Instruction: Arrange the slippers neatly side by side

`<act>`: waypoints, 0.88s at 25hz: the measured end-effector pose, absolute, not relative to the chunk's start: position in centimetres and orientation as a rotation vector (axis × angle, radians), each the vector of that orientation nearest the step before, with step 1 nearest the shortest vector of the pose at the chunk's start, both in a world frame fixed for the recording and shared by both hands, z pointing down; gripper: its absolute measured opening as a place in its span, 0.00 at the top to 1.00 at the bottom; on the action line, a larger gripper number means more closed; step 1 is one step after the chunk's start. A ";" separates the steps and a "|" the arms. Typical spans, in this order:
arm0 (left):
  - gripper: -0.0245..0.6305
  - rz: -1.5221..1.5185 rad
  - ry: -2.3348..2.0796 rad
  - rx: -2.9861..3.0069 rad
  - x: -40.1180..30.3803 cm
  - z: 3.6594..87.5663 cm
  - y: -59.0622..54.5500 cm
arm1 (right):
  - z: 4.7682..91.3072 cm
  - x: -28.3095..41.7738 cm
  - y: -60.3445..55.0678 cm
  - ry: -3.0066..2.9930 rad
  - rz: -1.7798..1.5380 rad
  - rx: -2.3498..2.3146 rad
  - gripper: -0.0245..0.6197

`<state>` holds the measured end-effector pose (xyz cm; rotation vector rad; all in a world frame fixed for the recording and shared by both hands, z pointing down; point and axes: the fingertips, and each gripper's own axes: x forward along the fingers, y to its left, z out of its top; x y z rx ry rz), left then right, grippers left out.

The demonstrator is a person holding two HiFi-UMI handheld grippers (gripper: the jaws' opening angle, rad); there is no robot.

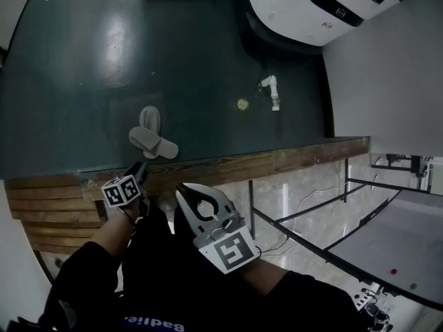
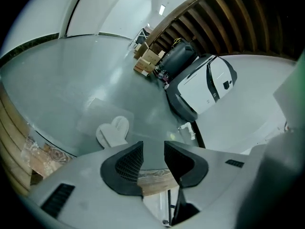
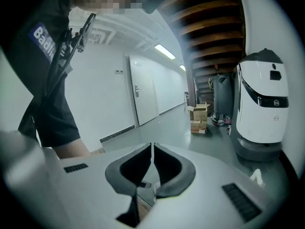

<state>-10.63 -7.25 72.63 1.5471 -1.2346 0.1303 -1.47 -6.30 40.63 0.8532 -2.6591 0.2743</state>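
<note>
Two grey slippers (image 1: 151,135) lie on the dark green floor, touching at one end and splayed apart at an angle. In the left gripper view the slippers (image 2: 113,130) form a heart shape just beyond the jaws. My left gripper (image 1: 142,169) hangs just short of them over the wooden edge; the left gripper (image 2: 153,144) is open with nothing between its pads. My right gripper (image 1: 183,192) is lower and to the right, away from the slippers. The right gripper (image 3: 151,146) is shut, tips together, holding nothing.
A white wheeled robot (image 1: 325,5) stands at the far right of the floor. A small white object (image 1: 271,92) and a yellowish scrap (image 1: 242,104) lie near it. A wooden border (image 1: 277,161) edges the floor. Cardboard boxes (image 2: 147,58) sit far off. A metal-framed table (image 1: 387,234) is at right.
</note>
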 end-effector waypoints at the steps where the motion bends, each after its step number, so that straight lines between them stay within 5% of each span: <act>1: 0.79 0.128 -1.239 1.536 -10.3 73.6 -8.0 | 41.3 -1.4 -6.5 -2.644 0.283 0.825 0.96; 22: 0.79 0.127 -1.329 1.287 -11.9 95.1 -11.7 | 52.0 2.8 -8.6 -2.483 0.611 1.010 0.96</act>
